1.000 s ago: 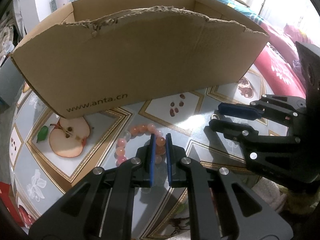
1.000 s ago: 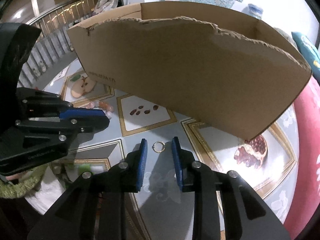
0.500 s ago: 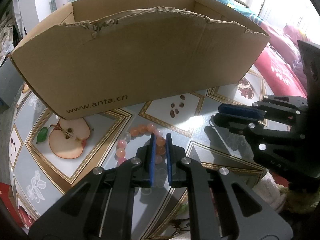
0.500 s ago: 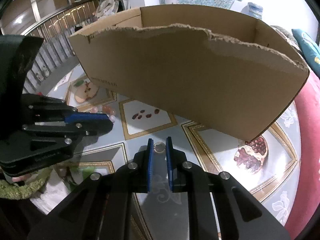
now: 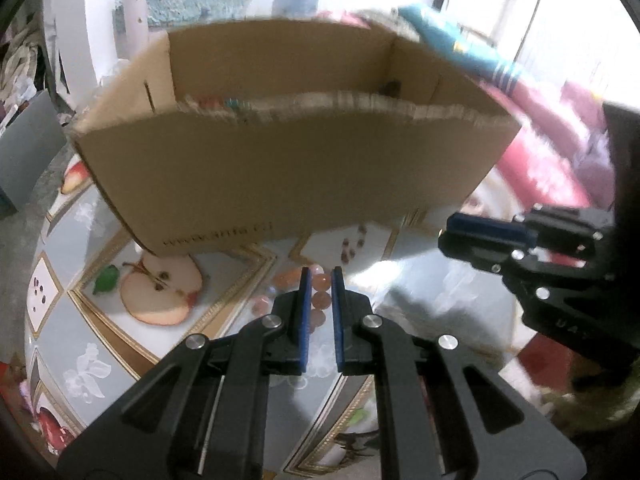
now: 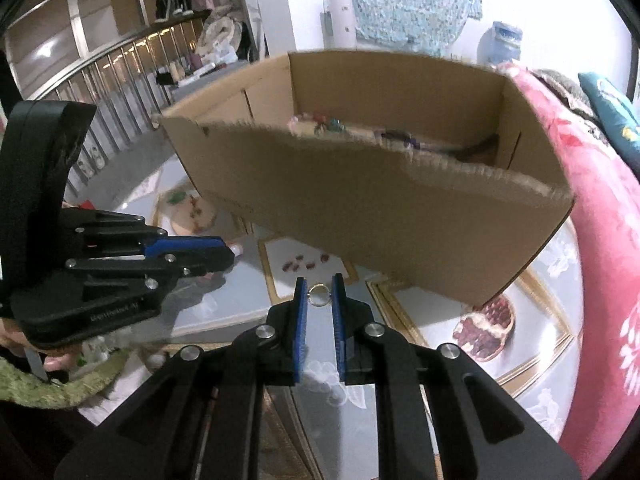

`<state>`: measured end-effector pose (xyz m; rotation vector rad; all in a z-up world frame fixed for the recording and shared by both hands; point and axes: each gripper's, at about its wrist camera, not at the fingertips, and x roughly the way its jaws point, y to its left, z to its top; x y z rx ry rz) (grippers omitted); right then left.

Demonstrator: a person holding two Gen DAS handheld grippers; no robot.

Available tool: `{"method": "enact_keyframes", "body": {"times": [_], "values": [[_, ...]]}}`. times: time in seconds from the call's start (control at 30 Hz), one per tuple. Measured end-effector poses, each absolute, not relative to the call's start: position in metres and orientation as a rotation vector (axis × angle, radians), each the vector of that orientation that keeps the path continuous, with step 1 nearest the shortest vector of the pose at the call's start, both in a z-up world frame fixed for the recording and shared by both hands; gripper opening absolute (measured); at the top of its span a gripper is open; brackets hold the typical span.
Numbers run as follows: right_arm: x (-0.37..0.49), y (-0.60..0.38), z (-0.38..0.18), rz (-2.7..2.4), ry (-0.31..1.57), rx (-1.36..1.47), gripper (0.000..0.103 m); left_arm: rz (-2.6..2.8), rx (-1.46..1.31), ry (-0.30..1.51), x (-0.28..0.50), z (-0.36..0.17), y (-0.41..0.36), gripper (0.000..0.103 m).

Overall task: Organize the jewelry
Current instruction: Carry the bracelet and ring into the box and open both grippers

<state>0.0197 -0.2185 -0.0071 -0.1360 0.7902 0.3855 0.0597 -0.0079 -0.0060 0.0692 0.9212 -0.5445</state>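
A bracelet of pink and orange beads (image 5: 320,299) hangs between the blue pads of my left gripper (image 5: 319,280), which is shut on it above the table. My right gripper (image 6: 319,285) is shut on a small metal ring (image 6: 319,294), held at its fingertips and lifted off the table. Each gripper shows in the other's view: the right gripper (image 5: 486,230) at the right, the left gripper (image 6: 188,249) at the left. Ahead stands an open cardboard box (image 5: 288,176) with a torn front wall; several pieces of jewelry (image 6: 326,123) lie inside.
The table (image 6: 400,320) wears a glossy cloth printed with apples and pomegranates. A red flowered blanket (image 6: 600,240) lies at the right. A hand in a green knitted sleeve (image 6: 36,380) holds the left gripper. A railing runs at the far left.
My right gripper has shut on the ring and lifted it. My left gripper has risen with the bracelet. Both views now look over the box's front wall into it.
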Motion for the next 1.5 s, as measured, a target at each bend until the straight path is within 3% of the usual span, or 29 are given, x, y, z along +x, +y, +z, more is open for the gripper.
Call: {"method": "enact_keyframes", "body": {"times": [0.3,0.57,0.73,0.97,1.07,1.33,1.5], "values": [[0.023,-0.226,0.056,0.448,0.664,-0.063,0.012,-0.699,-0.131,0.790,0.055,0.061,0.031,0.009],[0.066,-0.240,0.106,0.489,0.614,0.011,0.012,-0.725,-0.123,0.700,0.086,0.120,0.039,0.009],[0.101,-0.248,0.107,0.485,0.659,0.055,0.012,-0.673,-0.018,0.766,0.135,0.115,0.029,0.009],[0.137,-0.256,0.092,0.485,0.730,0.096,0.012,-0.555,0.229,0.944,0.192,0.064,-0.004,0.009],[0.149,-0.260,0.085,0.487,0.772,0.119,0.012,-0.520,0.284,0.977,0.199,0.050,-0.012,0.023],[0.193,-0.258,0.060,0.492,0.960,0.131,0.012,-0.502,0.252,0.912,0.196,0.057,-0.005,0.032],[0.220,-0.236,0.038,0.460,1.104,-0.001,0.012,-0.483,0.181,0.825,0.184,0.080,0.008,0.048]]}}
